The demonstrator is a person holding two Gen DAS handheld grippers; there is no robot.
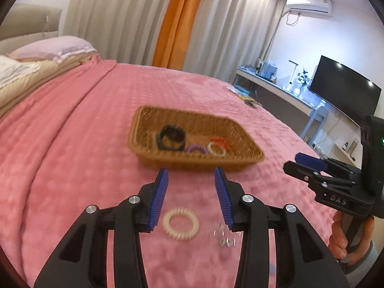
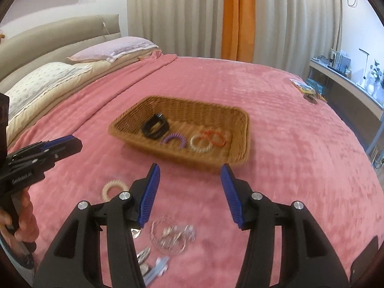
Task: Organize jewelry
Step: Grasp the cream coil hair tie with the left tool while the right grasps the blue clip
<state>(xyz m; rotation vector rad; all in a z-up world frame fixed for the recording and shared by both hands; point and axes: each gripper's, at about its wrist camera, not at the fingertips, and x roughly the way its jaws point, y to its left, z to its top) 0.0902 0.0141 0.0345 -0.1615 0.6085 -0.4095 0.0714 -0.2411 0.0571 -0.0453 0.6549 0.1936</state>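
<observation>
A wicker basket [image 1: 144,120] [image 2: 240,129] sits on the pink bedspread. In it lie a black bracelet [image 1: 171,138] [image 2: 155,126], a purple coil tie [image 1: 197,149] [image 2: 173,140], a clear coil tie [image 1: 216,149] [image 2: 202,144] and a red one [image 1: 222,141] [image 2: 216,136]. My left gripper [image 1: 191,171] is open above a cream coil tie [image 1: 180,224] [image 2: 114,188]; it also shows in the right wrist view [image 2: 63,145]. My right gripper [image 2: 190,168] is open above a blurred pile of silver jewelry [image 2: 173,237] [image 1: 224,236], and shows at the right of the left wrist view [image 1: 297,162].
Pillows [image 2: 48,79] lie at the bed's head. Small items [image 2: 306,90] lie at the bed's far right edge. A desk with a monitor [image 1: 343,88] stands beyond the bed. More silver clips [image 2: 153,266] lie under the right gripper.
</observation>
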